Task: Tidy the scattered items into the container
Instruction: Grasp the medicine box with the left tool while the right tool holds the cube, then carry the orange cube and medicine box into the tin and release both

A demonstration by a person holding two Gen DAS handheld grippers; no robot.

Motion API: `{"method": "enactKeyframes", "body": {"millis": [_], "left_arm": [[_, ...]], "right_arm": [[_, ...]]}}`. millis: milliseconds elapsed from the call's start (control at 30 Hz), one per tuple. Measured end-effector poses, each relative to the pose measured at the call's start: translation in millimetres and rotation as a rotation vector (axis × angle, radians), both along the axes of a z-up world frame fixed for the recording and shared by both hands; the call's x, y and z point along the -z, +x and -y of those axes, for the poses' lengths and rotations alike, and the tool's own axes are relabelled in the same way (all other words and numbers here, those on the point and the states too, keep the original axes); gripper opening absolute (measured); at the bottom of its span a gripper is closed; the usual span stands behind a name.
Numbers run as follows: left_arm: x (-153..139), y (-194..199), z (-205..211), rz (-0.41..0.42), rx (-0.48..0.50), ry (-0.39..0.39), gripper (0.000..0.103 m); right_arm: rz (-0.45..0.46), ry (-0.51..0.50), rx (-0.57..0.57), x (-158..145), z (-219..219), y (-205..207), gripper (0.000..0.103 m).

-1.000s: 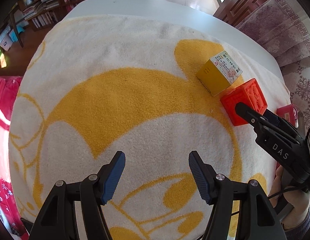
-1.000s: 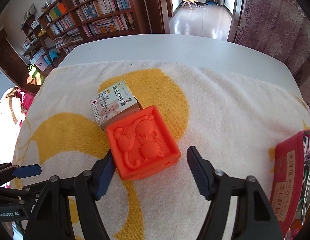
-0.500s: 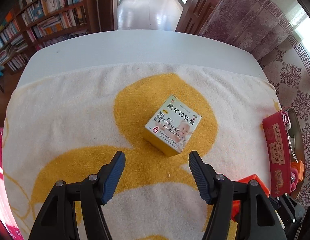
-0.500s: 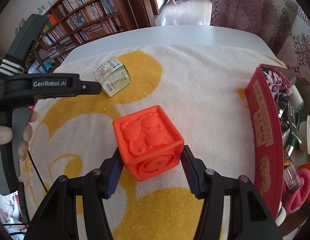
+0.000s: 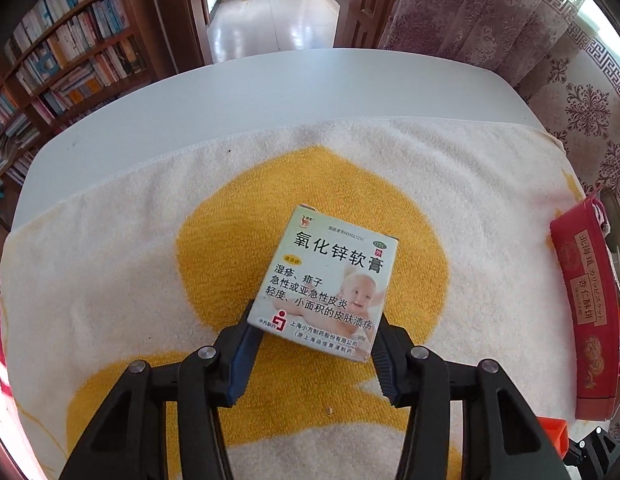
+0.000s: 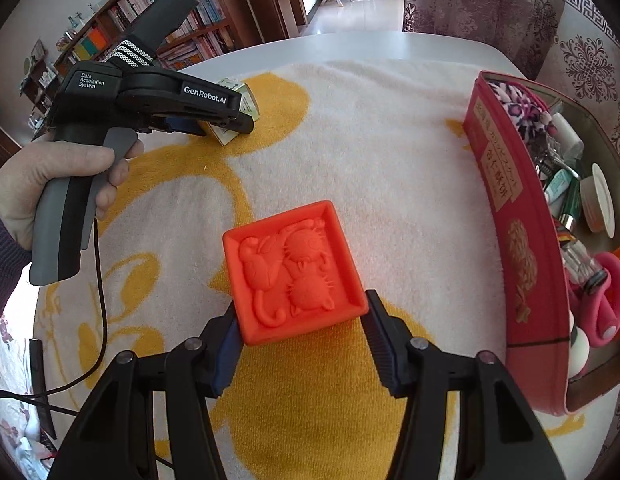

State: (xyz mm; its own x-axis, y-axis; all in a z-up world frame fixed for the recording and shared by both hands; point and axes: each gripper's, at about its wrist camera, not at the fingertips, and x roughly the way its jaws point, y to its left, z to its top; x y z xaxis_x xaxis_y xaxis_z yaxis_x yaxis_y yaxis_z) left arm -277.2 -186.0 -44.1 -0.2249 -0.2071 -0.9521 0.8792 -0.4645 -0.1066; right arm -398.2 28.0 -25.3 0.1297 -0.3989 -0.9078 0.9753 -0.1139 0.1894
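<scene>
Left wrist: my left hand-held gripper point(image 5: 312, 346) tilts steeply down, its jaws just closing onto the ointment box point(image 5: 326, 282) on the towel point(image 5: 110, 264); open towel all around.

Right wrist: my right hand-held gripper point(image 6: 300, 338) clamps the orange block point(image 6: 294, 272), with the red tin point(image 6: 514, 240) beside it at the surface point(image 6: 350, 46) edge

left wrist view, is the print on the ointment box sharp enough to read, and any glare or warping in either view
Left wrist view: the print on the ointment box is sharp and readable; the table edge bows from fisheye and the corners go black. Right wrist view: the orange block is crisp, daylight flares off the hallway floor, and the red tin curves.
</scene>
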Motion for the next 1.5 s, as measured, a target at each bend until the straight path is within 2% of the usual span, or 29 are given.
{"method": "enactKeyframes", "body": {"millis": [333,467,667,1033,1200,1400,1500], "left_arm": [[-27.2,-5.2,-40.2,-0.038,-0.017,-0.013,0.050],[-48.5,-9.1,-66.9,-0.056,-0.013,-0.021,0.050],[-79.1,-53.2,-103.1,-0.090,0.025,-0.049,0.050],[-128.3,-145.9,-162.9,-0.138,0.153,-0.106,0.050],[-135.2,-187.5,-177.5,-0.152,0.189,-0.107,0.050],[-128.7,-223.7,-185.4,-0.145,0.190,-0.085,0.051],[-123.2,-231.0,-188.2,-0.133,0.187,-0.073,0.060]], "right_arm": [[0.002,-0.018,-0.044,-14.6,-24.0,-0.9,0.058],[0.004,-0.044,-0.051,-28.6,-41.2,-9.8,0.058],[0.012,-0.102,-0.020,-55.4,-72.9,-37.5,0.058],[0.018,-0.175,0.131,-87.1,-135.5,-113.0,0.058],[0.013,-0.190,0.182,-93.4,-157.5,-139.4,0.058],[0.001,-0.213,0.220,-99.6,-169.0,-169.4,0.058],[-0.004,-0.225,0.221,-102.6,-168.9,-180.0,0.058]]}}
